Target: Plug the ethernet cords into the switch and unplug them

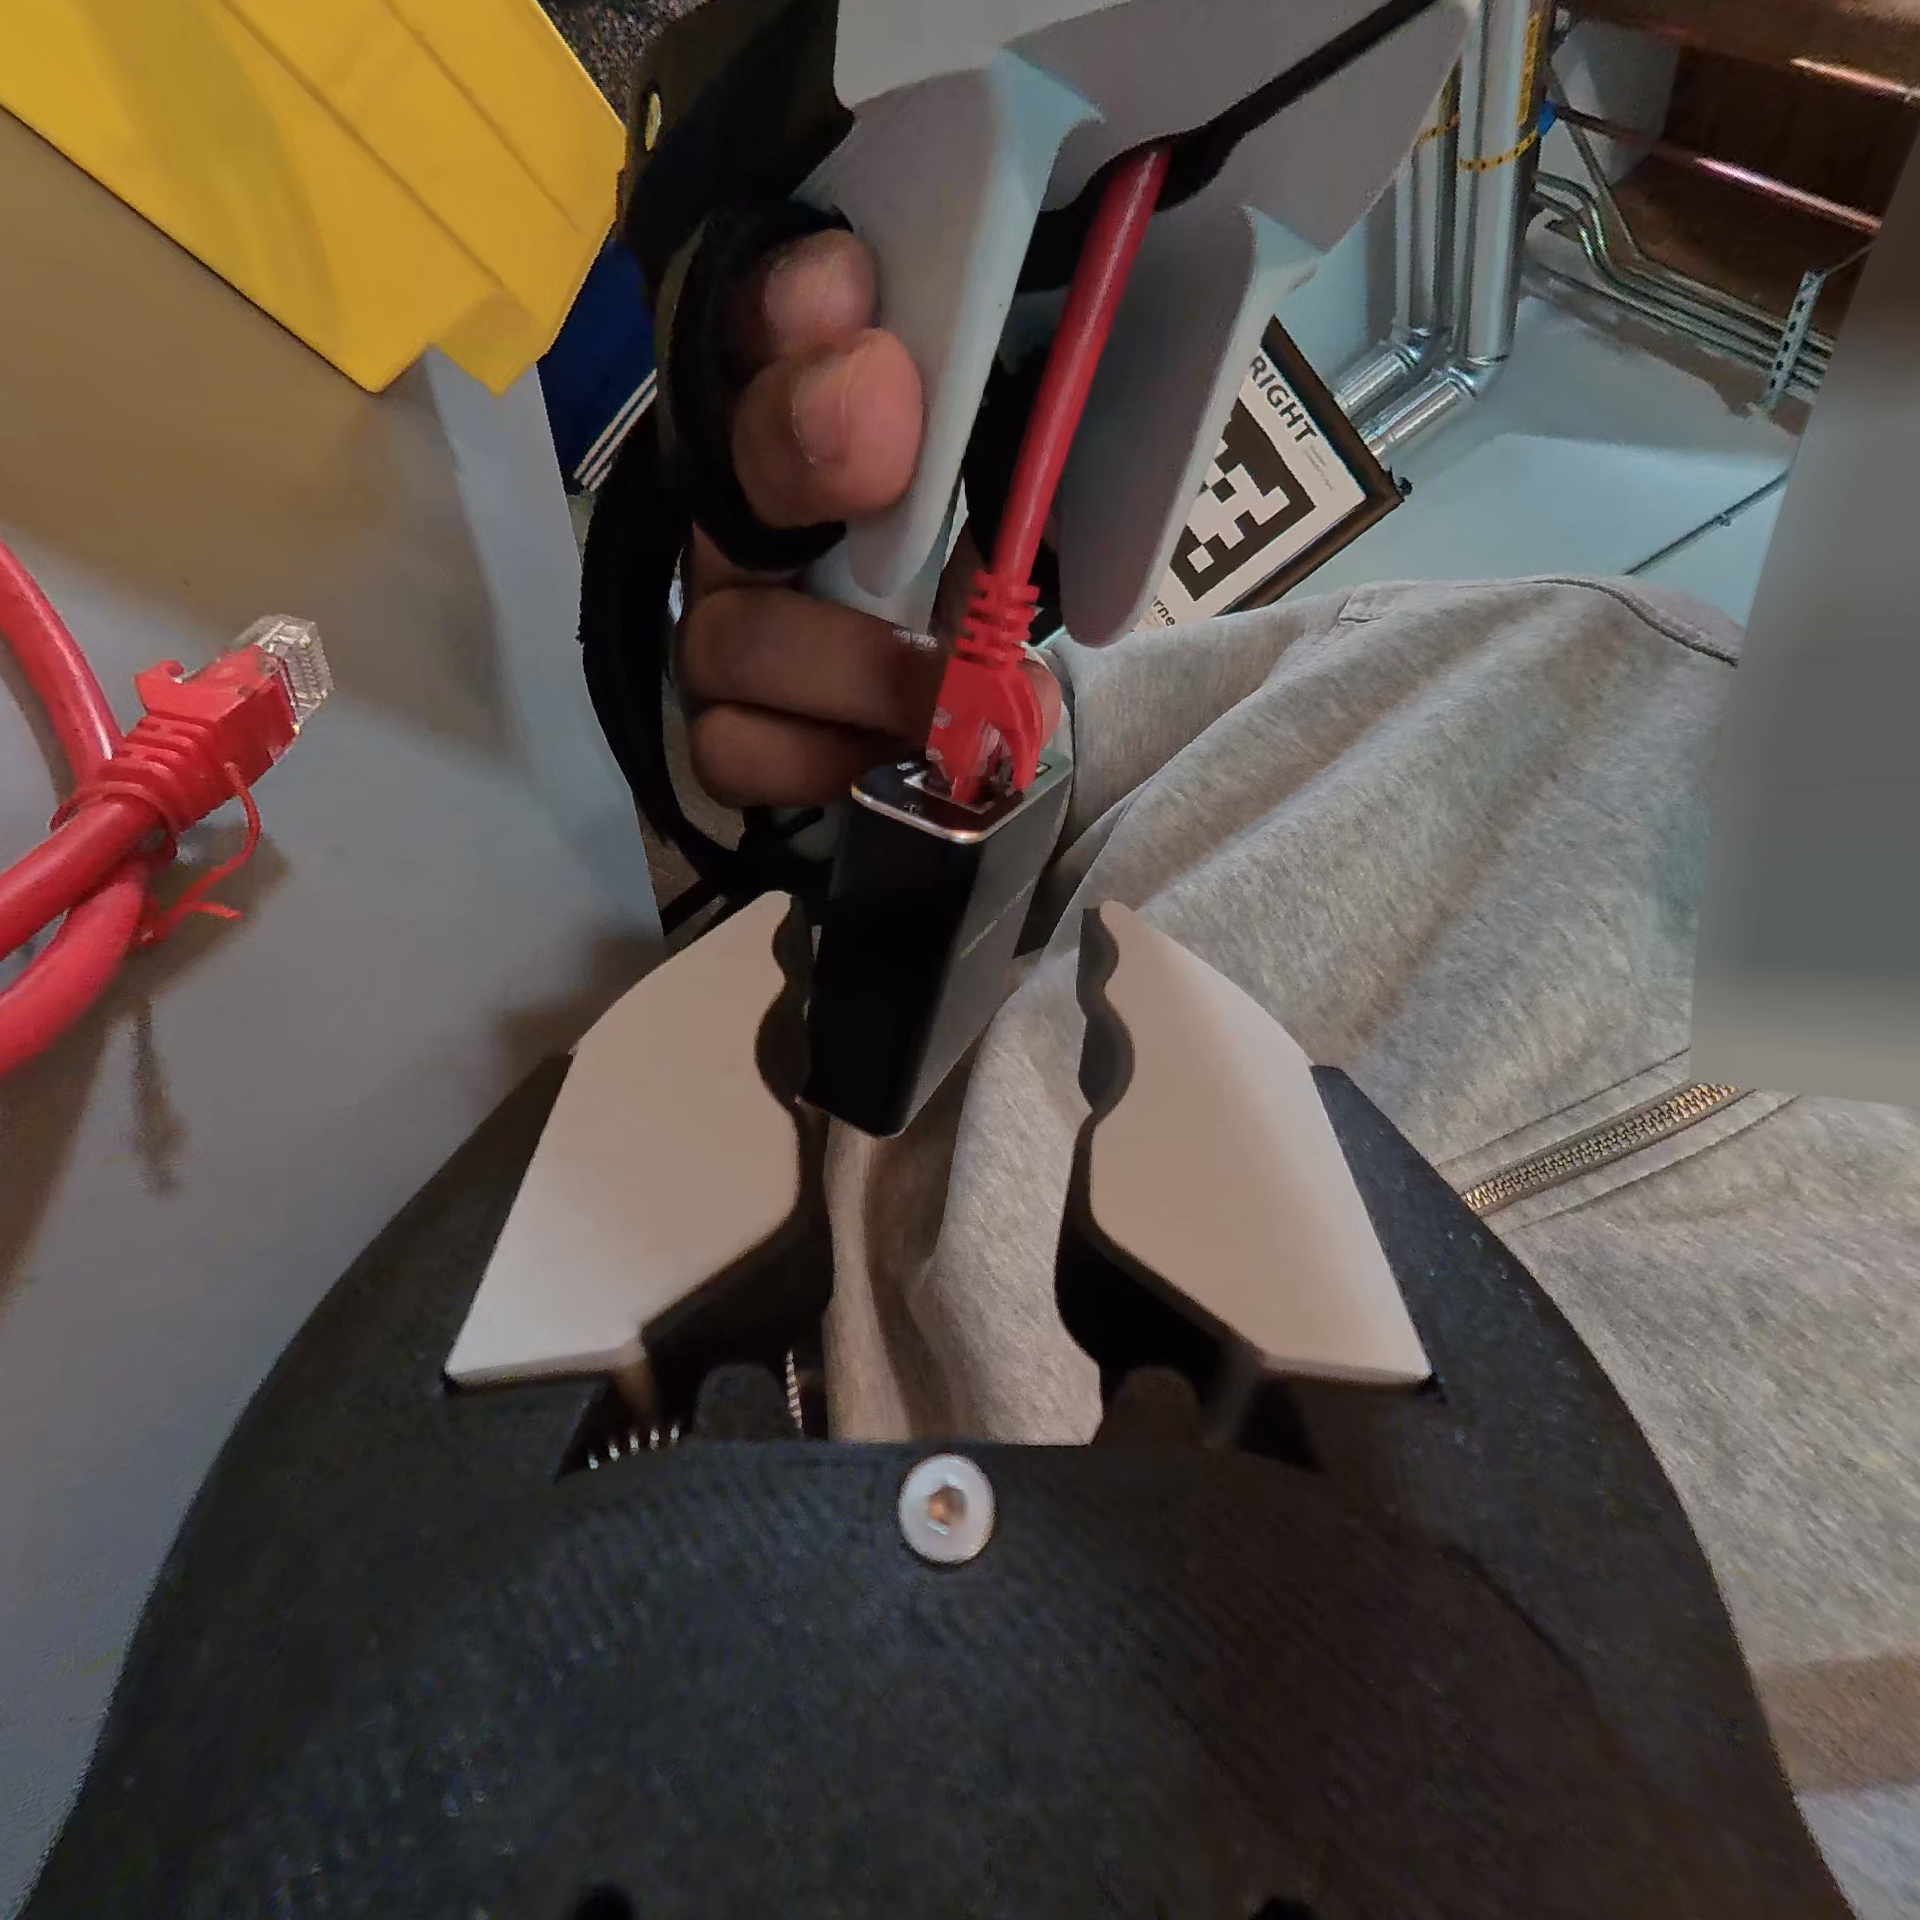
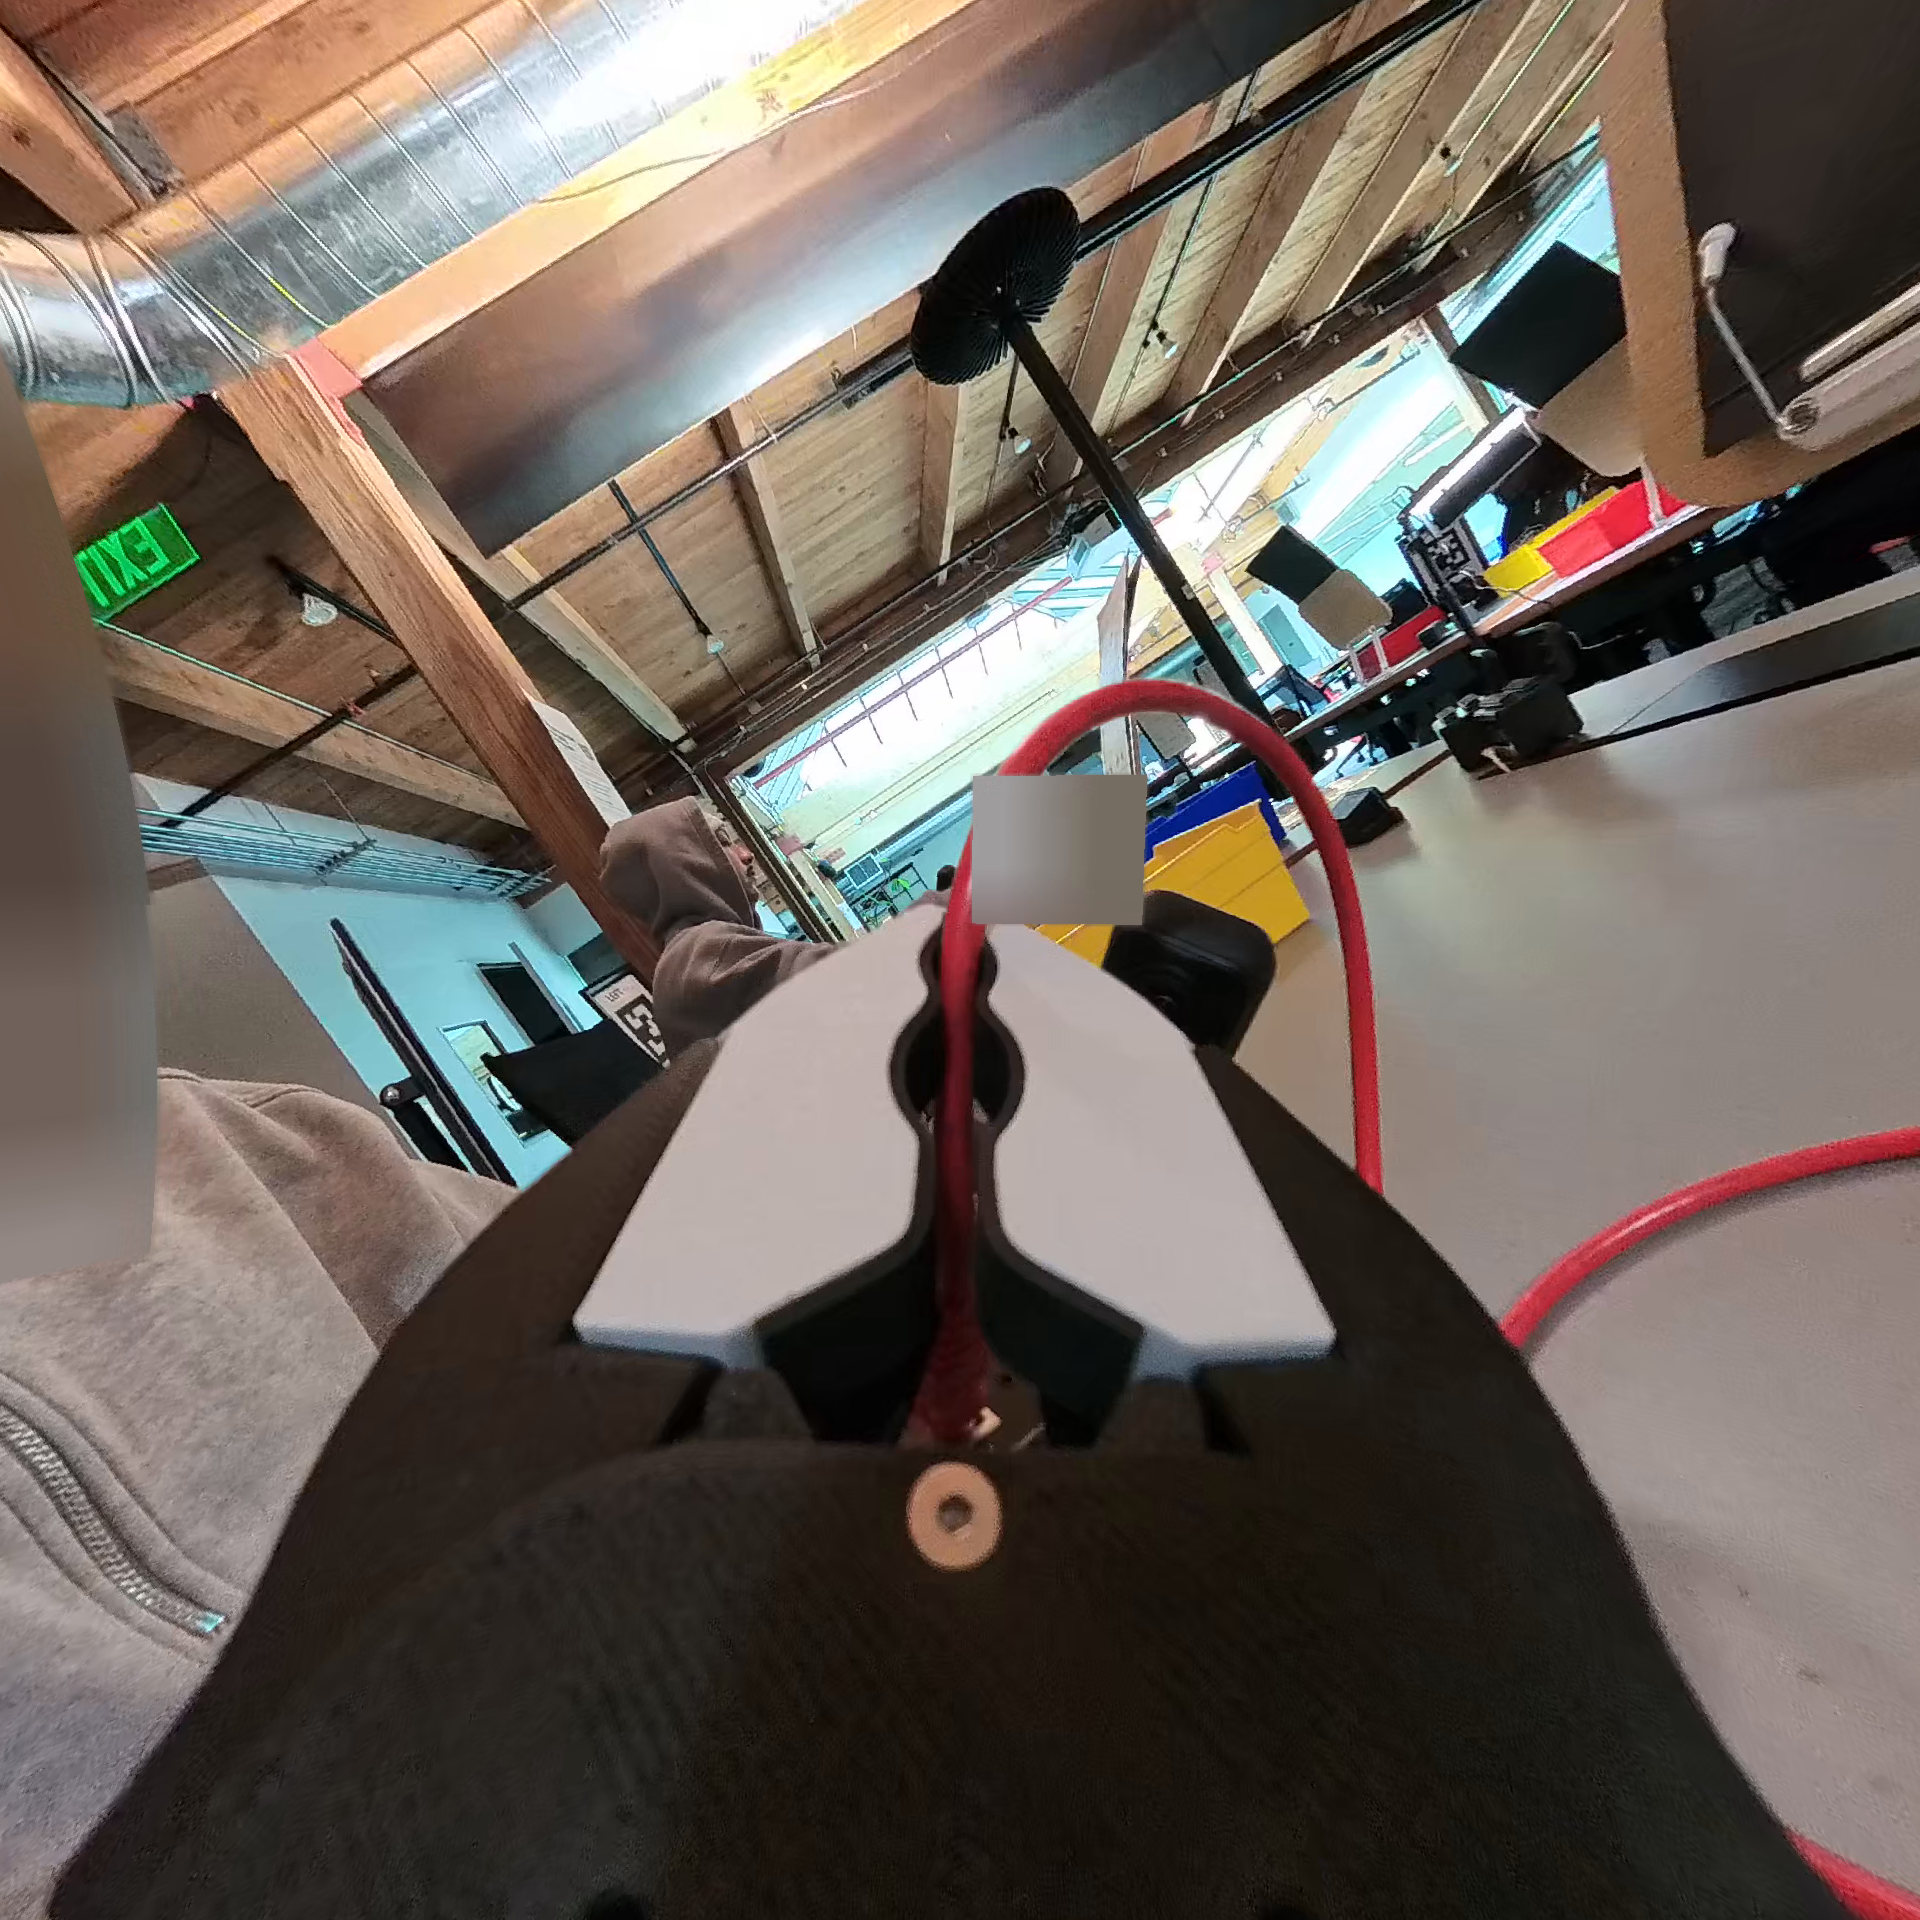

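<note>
right claw (image 2: pixel 961 971) clamps red cord (image 2: pixel 1351 935) beside marker tag (image 1: pixel 1262 488)

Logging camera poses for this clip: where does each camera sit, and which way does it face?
Left wrist view: on the left gripper, facing the small black switch, the person's fingers and grey hoodie.
Right wrist view: on the right gripper, tilted towards the wooden ceiling; hoodie at left.
Shared: the red ethernet cord clamped by the right gripper.

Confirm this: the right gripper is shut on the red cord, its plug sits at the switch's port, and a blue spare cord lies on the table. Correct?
Not quite. The spare cord on the table is red, not blue, as the left wrist view shows. The rest holds: the right gripper is shut on the red cord, and its plug sits at the switch's port.
</note>
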`<state>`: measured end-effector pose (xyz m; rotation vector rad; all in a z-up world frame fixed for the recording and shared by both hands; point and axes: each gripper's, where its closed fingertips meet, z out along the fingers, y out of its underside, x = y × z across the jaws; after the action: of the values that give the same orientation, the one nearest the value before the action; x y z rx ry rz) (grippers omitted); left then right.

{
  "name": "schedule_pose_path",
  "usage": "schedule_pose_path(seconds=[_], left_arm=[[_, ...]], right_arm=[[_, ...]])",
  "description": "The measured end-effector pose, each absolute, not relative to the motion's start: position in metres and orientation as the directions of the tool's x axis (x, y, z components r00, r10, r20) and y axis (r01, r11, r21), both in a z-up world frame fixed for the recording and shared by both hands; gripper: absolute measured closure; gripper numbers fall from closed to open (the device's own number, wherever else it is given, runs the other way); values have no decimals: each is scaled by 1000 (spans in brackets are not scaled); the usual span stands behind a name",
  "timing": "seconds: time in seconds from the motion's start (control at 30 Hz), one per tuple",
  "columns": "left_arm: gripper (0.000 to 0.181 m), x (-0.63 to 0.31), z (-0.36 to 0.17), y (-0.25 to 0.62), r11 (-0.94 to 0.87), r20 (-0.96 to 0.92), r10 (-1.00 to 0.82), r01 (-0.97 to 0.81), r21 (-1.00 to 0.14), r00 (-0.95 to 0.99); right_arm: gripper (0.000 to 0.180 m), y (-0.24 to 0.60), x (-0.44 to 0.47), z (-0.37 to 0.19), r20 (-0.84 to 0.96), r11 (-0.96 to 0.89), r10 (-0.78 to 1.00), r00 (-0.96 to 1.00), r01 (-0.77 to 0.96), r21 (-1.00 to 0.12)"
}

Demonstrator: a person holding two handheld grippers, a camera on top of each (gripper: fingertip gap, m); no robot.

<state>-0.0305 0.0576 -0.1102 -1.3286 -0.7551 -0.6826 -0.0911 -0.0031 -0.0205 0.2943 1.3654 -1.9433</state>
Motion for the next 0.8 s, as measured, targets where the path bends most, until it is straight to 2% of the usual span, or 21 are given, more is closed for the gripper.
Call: schedule_pose_path(seconds=[0.1, 0.23, 0.5, 0.6, 0.7, 0.8], left_arm=[[135, -31, -111, 58, 118, 806, -3, 801, -587, 592], [149, -31, -113, 59, 110, 803, 18, 797, -594, 596], [156, -35, -105, 51, 168, 763, 36, 748, -642, 646], [156, -39, -102, 43, 198, 734, 75, 711, -675, 675], [156, -47, -98, 30, 253, 715, 117, 675, -693, 690], [156, -59, -94, 10, 340, 709, 169, 634, -694, 685]], right_arm=[[180, -4, -91, -21, -547, -178, -415, -727, 655, -735], [180, -3, -94, -22, -538, -193, -394, -746, 639, -745], [176, 1, -114, -28, -559, -216, -300, -773, 626, -749], [141, 10, -134, -28, -577, -233, -251, -777, 627, -743], [129, 16, -144, -26, -609, -242, -257, -750, 660, -711], [113, 16, -155, -34, -621, -258, -188, -761, 649, -716]])
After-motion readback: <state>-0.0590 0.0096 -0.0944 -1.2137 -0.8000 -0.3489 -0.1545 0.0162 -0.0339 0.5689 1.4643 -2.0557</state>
